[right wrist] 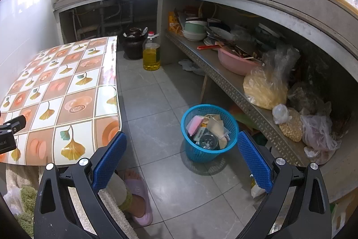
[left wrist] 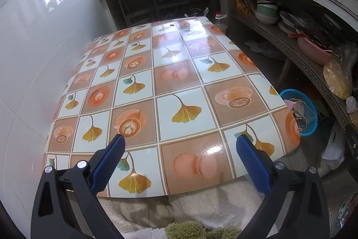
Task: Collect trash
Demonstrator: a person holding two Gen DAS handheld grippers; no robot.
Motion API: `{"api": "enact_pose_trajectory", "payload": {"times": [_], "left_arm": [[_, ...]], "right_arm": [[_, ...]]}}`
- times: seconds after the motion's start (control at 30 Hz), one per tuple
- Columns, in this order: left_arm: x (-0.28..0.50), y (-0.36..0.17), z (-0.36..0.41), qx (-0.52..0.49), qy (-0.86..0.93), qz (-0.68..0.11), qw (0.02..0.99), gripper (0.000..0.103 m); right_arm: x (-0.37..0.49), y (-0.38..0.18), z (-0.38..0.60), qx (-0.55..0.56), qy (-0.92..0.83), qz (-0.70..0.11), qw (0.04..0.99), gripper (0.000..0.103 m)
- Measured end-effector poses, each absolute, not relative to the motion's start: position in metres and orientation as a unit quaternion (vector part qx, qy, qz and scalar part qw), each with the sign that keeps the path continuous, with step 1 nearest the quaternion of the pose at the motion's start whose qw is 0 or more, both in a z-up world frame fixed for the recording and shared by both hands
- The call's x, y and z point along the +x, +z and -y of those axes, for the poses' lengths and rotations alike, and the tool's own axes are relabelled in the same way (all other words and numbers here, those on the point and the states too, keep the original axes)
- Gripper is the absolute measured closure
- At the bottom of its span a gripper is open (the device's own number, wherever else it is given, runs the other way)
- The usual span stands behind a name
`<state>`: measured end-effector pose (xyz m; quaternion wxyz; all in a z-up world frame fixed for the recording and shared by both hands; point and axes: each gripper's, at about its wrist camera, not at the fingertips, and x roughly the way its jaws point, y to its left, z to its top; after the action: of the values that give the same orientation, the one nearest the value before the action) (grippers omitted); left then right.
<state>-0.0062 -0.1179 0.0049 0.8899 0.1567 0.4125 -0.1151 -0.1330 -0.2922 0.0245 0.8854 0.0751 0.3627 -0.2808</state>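
A blue plastic basket (right wrist: 209, 133) stands on the grey floor tiles, holding mixed trash: a pink packet, wrappers and a clear cup. The same basket (left wrist: 301, 112) shows past the table's right edge in the left wrist view. My right gripper (right wrist: 182, 145) hangs open above the floor, just short of the basket, with nothing between its fingers. Over the near end of the patterned table (left wrist: 170, 86), my left gripper (left wrist: 180, 141) is open and holds nothing. No loose trash shows on the tabletop.
A low metal shelf (right wrist: 235, 86) with bowls, a pink basin and food bags runs along the right. An oil bottle (right wrist: 151, 55) and a dark jar (right wrist: 133, 43) stand on the floor beyond the table. A person's foot in a purple slipper (right wrist: 138, 198) is near.
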Motion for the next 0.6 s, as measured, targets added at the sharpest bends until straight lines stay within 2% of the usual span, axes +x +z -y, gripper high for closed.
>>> {"api": "enact_pose_trajectory", "payload": {"times": [0.6], "left_arm": [[-0.0060,0.0050,0.1174,0.156,-0.115,-0.412,0.890,0.006]], "right_arm": [[-0.1328,0.0250,0.2907,0.074,-0.281,-0.361,0.886,0.008]]}}
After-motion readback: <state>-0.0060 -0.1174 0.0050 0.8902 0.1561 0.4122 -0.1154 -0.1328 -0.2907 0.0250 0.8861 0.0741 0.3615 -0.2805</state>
